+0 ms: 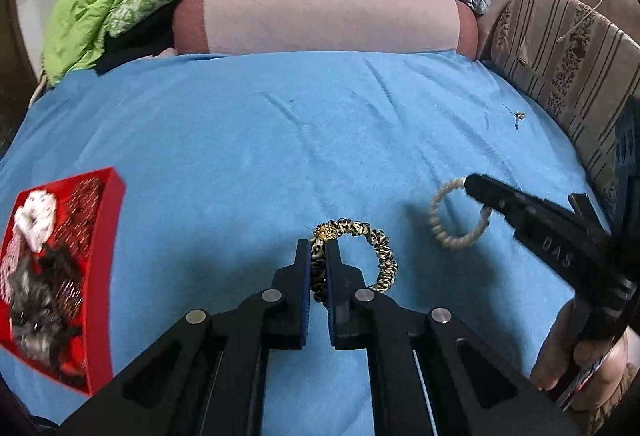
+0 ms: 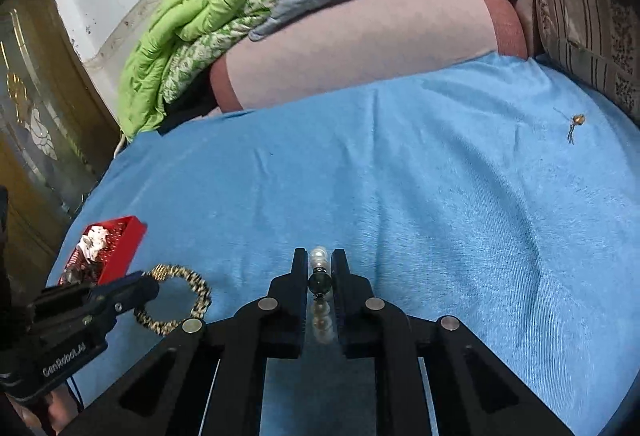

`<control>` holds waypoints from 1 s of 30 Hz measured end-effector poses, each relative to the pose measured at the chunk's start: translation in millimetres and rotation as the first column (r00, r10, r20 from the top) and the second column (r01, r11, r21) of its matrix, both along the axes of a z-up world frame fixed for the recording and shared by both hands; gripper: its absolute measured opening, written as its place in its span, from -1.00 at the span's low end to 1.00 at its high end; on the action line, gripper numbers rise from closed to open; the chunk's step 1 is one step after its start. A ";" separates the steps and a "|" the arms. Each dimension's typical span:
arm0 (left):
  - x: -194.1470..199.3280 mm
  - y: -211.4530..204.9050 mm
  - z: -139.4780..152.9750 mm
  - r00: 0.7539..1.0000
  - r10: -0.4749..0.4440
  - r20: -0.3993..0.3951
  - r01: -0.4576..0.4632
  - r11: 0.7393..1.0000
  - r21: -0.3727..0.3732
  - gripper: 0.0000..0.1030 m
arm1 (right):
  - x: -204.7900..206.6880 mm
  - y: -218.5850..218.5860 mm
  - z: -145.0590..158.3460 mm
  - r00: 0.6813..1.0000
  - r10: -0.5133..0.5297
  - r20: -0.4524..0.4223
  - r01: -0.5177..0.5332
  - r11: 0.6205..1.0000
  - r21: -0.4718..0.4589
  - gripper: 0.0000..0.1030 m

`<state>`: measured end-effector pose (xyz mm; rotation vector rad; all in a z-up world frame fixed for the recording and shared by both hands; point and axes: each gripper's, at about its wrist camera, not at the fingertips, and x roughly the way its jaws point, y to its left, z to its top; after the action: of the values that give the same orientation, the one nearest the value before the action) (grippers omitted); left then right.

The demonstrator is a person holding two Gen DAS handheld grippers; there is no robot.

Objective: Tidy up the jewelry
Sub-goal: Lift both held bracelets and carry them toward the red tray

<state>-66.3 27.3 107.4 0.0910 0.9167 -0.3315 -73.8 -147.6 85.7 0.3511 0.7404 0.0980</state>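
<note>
The left tongs are closed on a leopard-print fabric scrunchie with a gold beaded ball, pinching one side of the loop so the rest hangs free to the right of the jaws, low in the centre of the left wrist view. The right tongs are closed on a cream pearl bead bracelet with one dark round bead; in the right wrist view it runs edge-on between the jaws, and in the left wrist view it shows as a pale ring at right centre. Gripping each loop by its rim looks deliberate: it leaves most of the ring hanging below the jaws, easy to lower into a container.

That container is probably the red rectangular plastic tray at the left edge, resting on the bright blue fleece bed cover and already holding a white fabric piece, dark furry items and something glittery. Its contents are blurred and the near end is cut off, so individual pieces cannot be told apart.

A small gold trinket with dark threads lies alone at the right of the cover, too tiny to identify. Whether either loop touches the cover is unclear.
</note>
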 end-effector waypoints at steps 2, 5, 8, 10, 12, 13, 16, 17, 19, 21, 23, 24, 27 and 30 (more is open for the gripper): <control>-11.7 12.2 0.7 1.000 0.013 -0.009 -0.013 1.000 -0.013 -0.88 | -8.2 4.4 4.4 1.000 -0.010 0.001 0.010 1.000 0.009 -0.74; -21.9 27.3 0.4 0.999 0.037 -0.014 -0.037 0.999 -0.018 -0.88 | -24.6 12.9 5.4 1.000 -0.023 -0.016 0.024 0.999 0.027 -0.74; -34.4 40.4 1.7 0.998 0.062 0.000 -0.062 0.998 -0.009 -0.88 | -38.8 22.3 6.2 0.999 -0.025 -0.031 0.026 0.999 0.024 -0.74; -43.6 51.3 6.2 0.997 0.080 0.021 -0.080 0.997 0.001 -0.88 | -46.5 29.4 8.4 0.999 -0.025 -0.036 0.026 1.000 0.016 -0.74; -51.1 59.2 11.1 0.995 0.094 0.040 -0.094 0.996 0.005 -0.88 | -54.3 38.6 11.4 0.999 -0.023 -0.040 0.023 1.000 -0.001 -0.74; -54.5 62.8 13.3 0.994 0.099 0.048 -0.099 0.995 0.008 -0.88 | -57.2 41.9 12.4 0.999 -0.021 -0.041 0.020 1.000 -0.007 -0.74; -66.5 74.2 20.6 0.990 0.114 0.088 -0.116 0.993 0.019 -0.88 | -67.8 55.8 15.8 0.999 -0.004 -0.045 0.003 1.000 -0.029 -0.74; -70.2 77.2 22.7 0.988 0.119 0.103 -0.122 0.992 0.027 -0.88 | -71.2 61.7 17.2 0.999 0.004 -0.043 -0.006 0.999 -0.041 -0.74; -76.5 81.7 25.6 0.984 0.126 0.122 -0.131 0.991 0.036 -0.88 | -77.5 73.9 20.1 0.999 0.025 -0.042 -0.028 0.997 -0.066 -0.74; -82.8 86.8 29.2 0.981 0.135 0.140 -0.142 0.989 0.045 -0.88 | -82.9 83.9 24.4 0.998 0.045 -0.037 -0.048 0.995 -0.084 -0.74; -87.5 90.9 32.1 0.978 0.143 0.155 -0.153 0.987 0.052 -0.88 | -88.0 93.8 29.6 0.998 0.058 -0.026 -0.060 0.992 -0.112 -0.74; -91.0 94.1 34.2 0.974 0.150 0.167 -0.162 0.985 0.057 -0.88 | -90.7 98.7 32.8 0.998 0.063 -0.019 -0.065 0.990 -0.129 -0.74; -97.4 101.7 38.9 0.967 0.165 0.192 -0.182 0.981 0.073 -0.88 | -97.8 110.8 42.2 0.997 0.073 0.001 -0.072 0.982 -0.173 -0.74; -101.4 106.7 40.6 0.965 0.174 0.196 -0.191 0.979 0.072 -0.88 | -103.9 118.2 49.5 0.996 0.084 0.014 -0.079 0.978 -0.195 -0.74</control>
<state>-167.6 134.1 148.0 0.1184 0.7447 -0.1072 -177.6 -29.4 135.3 0.1327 0.7358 0.1058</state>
